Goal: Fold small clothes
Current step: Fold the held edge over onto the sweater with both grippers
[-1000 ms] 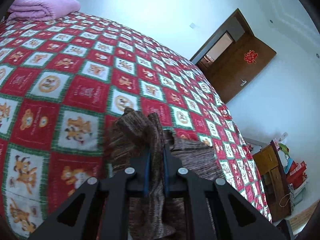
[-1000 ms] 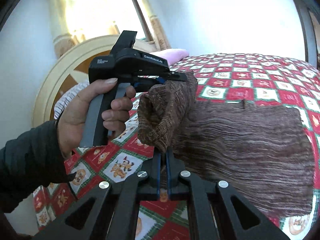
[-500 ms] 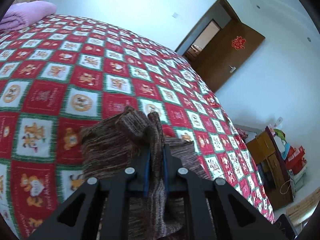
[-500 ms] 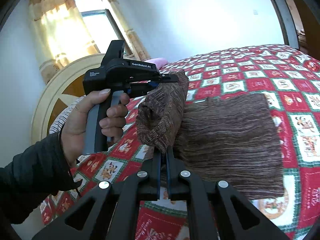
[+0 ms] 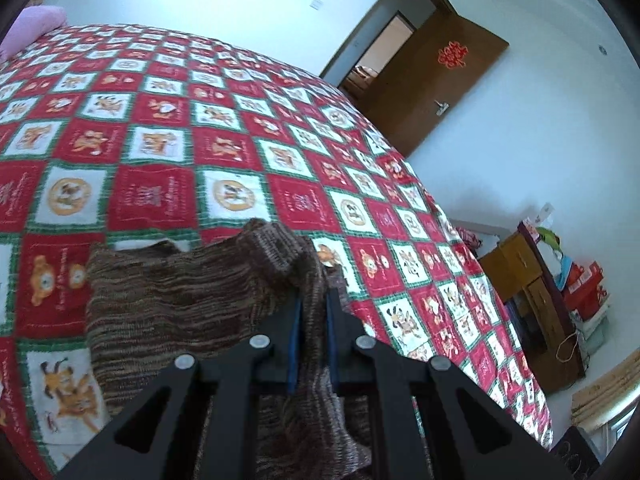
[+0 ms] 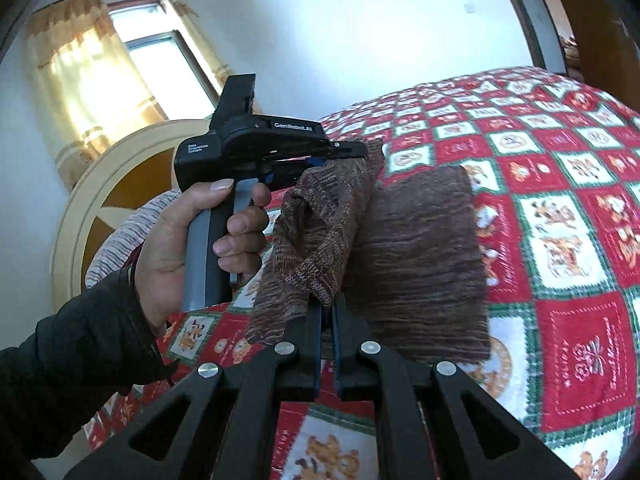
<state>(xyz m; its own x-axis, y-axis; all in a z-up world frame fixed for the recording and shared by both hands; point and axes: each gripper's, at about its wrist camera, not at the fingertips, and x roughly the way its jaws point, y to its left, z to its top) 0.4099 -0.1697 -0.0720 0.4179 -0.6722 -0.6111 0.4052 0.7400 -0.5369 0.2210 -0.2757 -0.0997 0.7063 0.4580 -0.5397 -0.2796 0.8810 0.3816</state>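
A brown striped knit garment (image 6: pixel 424 256) lies partly spread on the red, white and green patchwork bedspread (image 6: pixel 560 184). One edge of it is lifted into a hanging fold (image 6: pixel 320 224). My right gripper (image 6: pixel 326 304) is shut on the lower end of that fold. My left gripper (image 6: pixel 360 150), held in a person's hand (image 6: pixel 200 236), is shut on the upper end. In the left wrist view the left gripper (image 5: pixel 312 300) pinches the bunched knit (image 5: pixel 276 248), and the rest of the garment (image 5: pixel 168 300) drapes down to the left.
The bedspread (image 5: pixel 240 128) covers the whole bed. A pink pillow (image 5: pixel 32 28) sits at the far corner. A round cream and brown headboard (image 6: pixel 100 200) and a curtained window (image 6: pixel 132 72) stand behind. A brown door (image 5: pixel 436 84) and a cluttered wooden cabinet (image 5: pixel 536 304) lie beyond the bed.
Both grippers have carried the lifted fold sideways over the garment. The flat part on the bed looks shorter now, and more bedspread shows around it.
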